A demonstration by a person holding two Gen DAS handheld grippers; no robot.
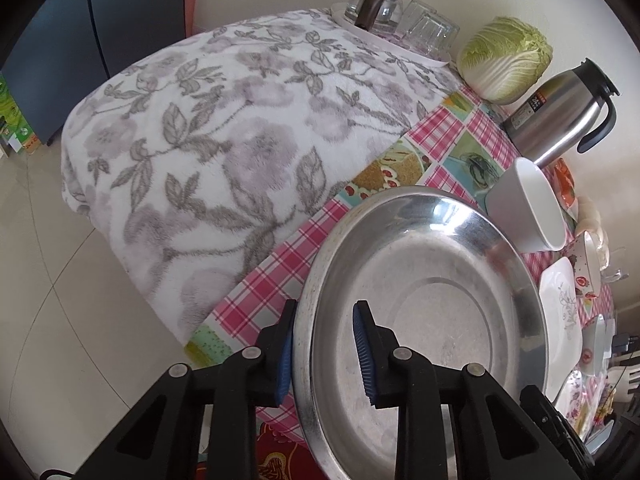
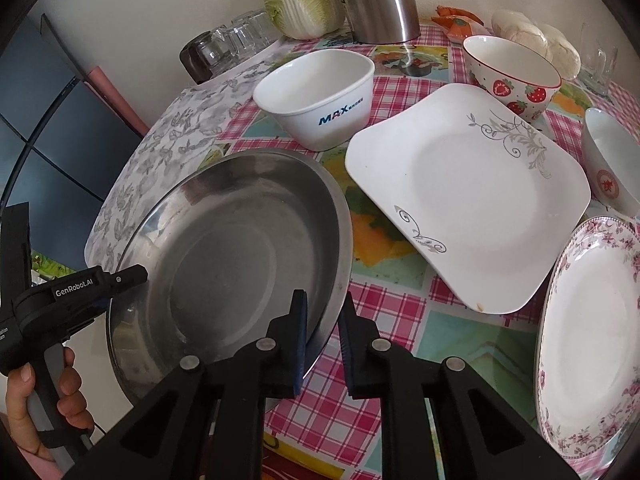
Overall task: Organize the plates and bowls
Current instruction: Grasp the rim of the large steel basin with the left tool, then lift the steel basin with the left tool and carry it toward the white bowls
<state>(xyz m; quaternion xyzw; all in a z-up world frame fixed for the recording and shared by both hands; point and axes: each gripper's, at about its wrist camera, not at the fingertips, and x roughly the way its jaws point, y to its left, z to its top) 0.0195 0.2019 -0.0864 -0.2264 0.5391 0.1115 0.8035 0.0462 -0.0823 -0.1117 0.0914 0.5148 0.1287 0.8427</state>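
Note:
A large round steel plate [image 1: 420,288] [image 2: 224,252] lies near the table's front left corner. My left gripper [image 1: 324,354] is shut on its left rim, one blue pad outside and one inside. In the right wrist view that left gripper [image 2: 120,280] shows at the plate's left edge, with a hand [image 2: 24,392] around its handle. My right gripper [image 2: 324,326] is shut on the plate's near right rim. Beyond it stand a white MAX bowl [image 2: 320,96] [image 1: 528,204], a square white plate [image 2: 468,200], a strawberry bowl [image 2: 516,72], a floral round plate [image 2: 592,340] and a small white bowl [image 2: 608,160].
A floral blanket [image 1: 220,120] covers the left part of the table, over a pink checked cloth [image 1: 280,272]. At the back are a tray of glasses [image 1: 400,20], a cabbage [image 1: 504,60] and a steel thermos jug [image 1: 560,116]. The floor [image 1: 60,320] lies left of the table edge.

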